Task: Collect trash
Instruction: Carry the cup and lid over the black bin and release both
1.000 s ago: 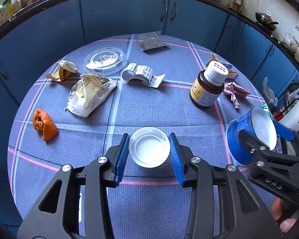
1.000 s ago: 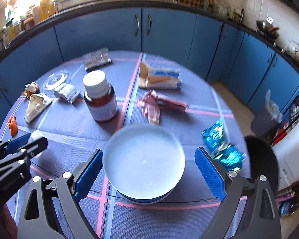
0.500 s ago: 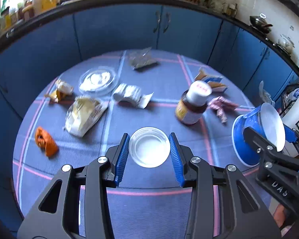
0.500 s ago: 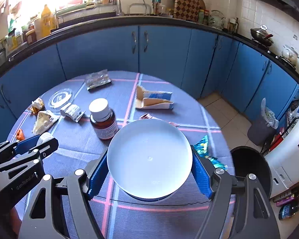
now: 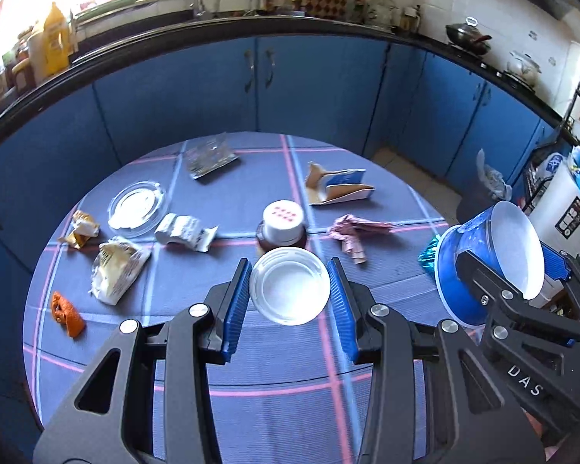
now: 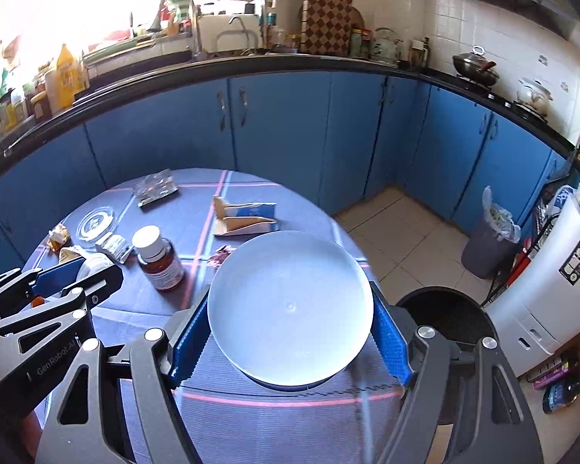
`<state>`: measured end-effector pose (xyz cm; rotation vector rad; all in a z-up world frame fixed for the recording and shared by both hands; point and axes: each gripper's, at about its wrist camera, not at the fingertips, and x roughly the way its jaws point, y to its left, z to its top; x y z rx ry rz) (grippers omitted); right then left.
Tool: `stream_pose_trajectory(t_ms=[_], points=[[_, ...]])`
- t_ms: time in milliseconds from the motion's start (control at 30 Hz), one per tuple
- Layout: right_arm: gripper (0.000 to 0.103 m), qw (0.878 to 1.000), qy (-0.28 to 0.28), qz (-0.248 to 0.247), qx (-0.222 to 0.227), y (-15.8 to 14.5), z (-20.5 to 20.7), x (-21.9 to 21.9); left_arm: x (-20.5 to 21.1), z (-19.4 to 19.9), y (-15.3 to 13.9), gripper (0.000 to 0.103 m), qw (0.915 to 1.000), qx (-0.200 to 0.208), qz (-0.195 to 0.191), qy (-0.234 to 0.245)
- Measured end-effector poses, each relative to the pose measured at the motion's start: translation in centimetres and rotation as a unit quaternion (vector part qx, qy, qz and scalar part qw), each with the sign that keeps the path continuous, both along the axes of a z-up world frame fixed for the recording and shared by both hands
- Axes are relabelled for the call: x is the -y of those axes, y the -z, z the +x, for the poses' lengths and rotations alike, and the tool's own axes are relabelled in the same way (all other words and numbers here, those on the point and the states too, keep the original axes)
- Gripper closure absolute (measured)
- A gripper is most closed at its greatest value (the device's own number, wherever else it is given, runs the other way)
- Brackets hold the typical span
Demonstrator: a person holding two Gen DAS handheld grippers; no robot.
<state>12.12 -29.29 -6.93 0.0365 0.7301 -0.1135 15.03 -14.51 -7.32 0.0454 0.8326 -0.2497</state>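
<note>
My left gripper (image 5: 289,266) is shut on a small white plastic cup (image 5: 290,297), held off the round table with its mouth facing the camera. To its right, my right gripper (image 5: 512,263) is shut on a blue tub (image 5: 450,270) with a white face. In the right wrist view that white face (image 6: 290,309) fills the span between the right gripper (image 6: 290,297) pads, which press on both sides. The left gripper (image 6: 77,272) shows at the lower left there. A black bin (image 6: 444,309) stands open on the floor just behind the tub.
On the blue checked tablecloth (image 5: 251,367) lie a brown bottle (image 5: 282,224), pink wrapper (image 5: 352,232), torn carton (image 5: 336,189), clear lid (image 5: 135,205), blister pack (image 5: 183,230), cream wrapper (image 5: 116,266) and orange peel (image 5: 65,313). A grey lined bin (image 6: 487,243) stands by the cabinets.
The right gripper's jaws closed onto the blue tub. Both grippers then rose from the table with tub and cup, and the table now looks farther away.
</note>
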Motion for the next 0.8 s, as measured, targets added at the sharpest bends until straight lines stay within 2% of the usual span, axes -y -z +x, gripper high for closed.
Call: stream_pose_trajectory(t_ms=[800], points=[[0.030, 0.995, 0.093, 0.012, 0.037, -1.9, -2.0, 11.6, 11.4, -0.1, -1.9, 0.062, 0.9966, 0.020, 0.028, 0.075]])
